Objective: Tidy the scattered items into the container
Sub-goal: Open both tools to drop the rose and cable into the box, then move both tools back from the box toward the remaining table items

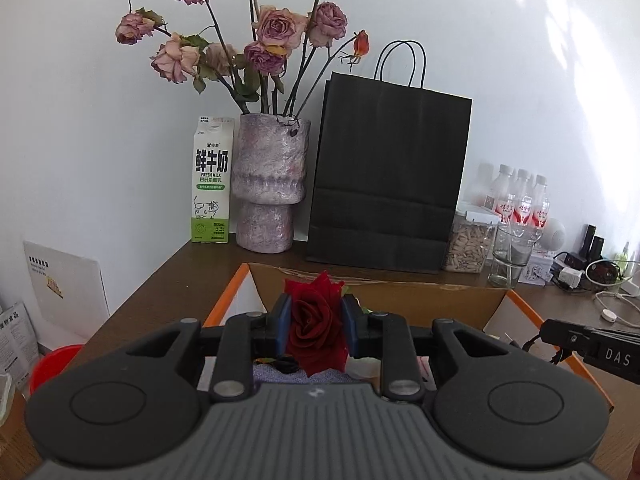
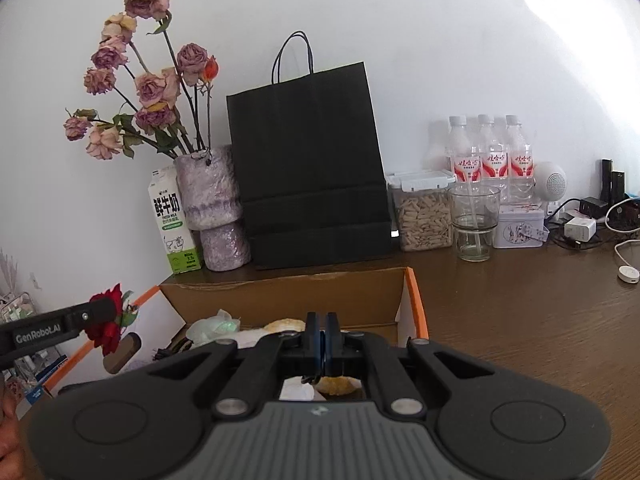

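Left hand-held gripper [image 1: 315,326] clamps a red rose [image 1: 316,320] by the bloom, hanging over the near-left part of the open cardboard box [image 1: 420,300] on the table [image 2: 520,300]. The drop lies straight below. Right hand-held gripper [image 2: 322,344], pinched together and empty, sits above the box's right half.

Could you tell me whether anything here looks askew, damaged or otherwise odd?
The roses in the vase are wilted: faded heads droop on bent stems. The black bag leans slightly, as seen from the right wrist. Nothing looks spilled. The red rose in the left gripper looks fresh.
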`<move>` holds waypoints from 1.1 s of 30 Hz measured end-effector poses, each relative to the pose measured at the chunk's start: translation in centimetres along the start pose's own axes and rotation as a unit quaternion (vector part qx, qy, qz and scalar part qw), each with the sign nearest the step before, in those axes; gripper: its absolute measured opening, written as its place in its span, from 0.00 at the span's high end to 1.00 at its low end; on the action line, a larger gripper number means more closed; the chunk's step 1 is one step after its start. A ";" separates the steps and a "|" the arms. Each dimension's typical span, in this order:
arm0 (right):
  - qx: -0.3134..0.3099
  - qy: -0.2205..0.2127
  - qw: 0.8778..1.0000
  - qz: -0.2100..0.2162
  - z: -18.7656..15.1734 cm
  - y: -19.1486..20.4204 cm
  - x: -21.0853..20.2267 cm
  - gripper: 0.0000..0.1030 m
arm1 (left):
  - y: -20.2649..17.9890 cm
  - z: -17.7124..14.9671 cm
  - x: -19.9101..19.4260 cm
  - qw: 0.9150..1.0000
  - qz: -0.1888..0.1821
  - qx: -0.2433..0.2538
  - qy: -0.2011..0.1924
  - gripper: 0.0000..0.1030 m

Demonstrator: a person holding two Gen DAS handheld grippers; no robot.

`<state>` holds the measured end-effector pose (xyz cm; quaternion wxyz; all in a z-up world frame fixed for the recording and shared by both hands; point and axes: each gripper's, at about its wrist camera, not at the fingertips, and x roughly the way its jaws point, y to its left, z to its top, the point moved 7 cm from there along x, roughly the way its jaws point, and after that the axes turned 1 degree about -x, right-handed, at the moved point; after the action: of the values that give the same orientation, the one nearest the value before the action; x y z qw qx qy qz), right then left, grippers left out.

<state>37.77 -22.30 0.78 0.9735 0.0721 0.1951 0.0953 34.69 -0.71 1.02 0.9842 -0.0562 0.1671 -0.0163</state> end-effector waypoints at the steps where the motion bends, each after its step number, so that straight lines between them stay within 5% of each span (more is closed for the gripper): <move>1: 0.000 0.001 1.000 0.002 -0.2 0.1 0.0 0.98 | -0.1 -0.1 0.0 1.000 -0.002 0.002 0.001 0.74; 10: -0.019 -0.008 1.000 0.009 -0.6 1.2 -0.6 0.98 | -0.8 -0.3 -0.5 1.000 0.001 0.016 -0.006 0.73; 12: -0.020 -0.007 1.000 0.013 -0.7 1.4 -0.6 0.96 | -1.1 -0.2 -1.0 1.000 0.003 0.023 -0.015 0.66; 13: -0.022 -0.006 1.000 0.014 -0.8 1.5 -0.7 0.91 | -1.1 -0.2 -1.2 0.999 0.007 0.026 -0.019 0.52; 14: -0.024 -0.007 1.000 0.010 -0.9 1.5 -0.9 0.80 | -1.2 -0.2 -1.4 0.999 0.014 0.028 -0.023 0.28; 15: -0.028 -0.007 1.000 0.008 -0.9 1.6 -1.0 0.67 | -1.2 -0.1 -1.7 0.999 0.019 0.029 -0.028 0.16; 16: -0.034 -0.010 0.999 0.002 -0.9 1.7 -1.1 0.31 | -1.2 0.0 -2.0 0.999 0.021 0.030 -0.039 0.00; 17: -0.038 -0.017 0.999 -0.004 -0.8 1.8 -1.3 0.02 | -1.1 0.1 -2.4 0.998 0.024 0.028 -0.051 0.00; 21: -0.048 -0.047 0.998 -0.008 -0.3 2.3 -2.6 0.00 | -0.7 0.2 -2.9 0.998 0.032 0.013 -0.058 0.00; 33: -0.047 -0.049 0.998 -0.006 -0.3 2.5 -3.4 0.00 | 0.0 -0.6 -2.4 0.998 0.045 0.005 -0.044 0.00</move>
<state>34.19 -20.53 2.18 0.9847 0.0299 0.1431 0.0948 32.20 -0.63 1.29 0.9907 -0.0438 0.1256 0.0300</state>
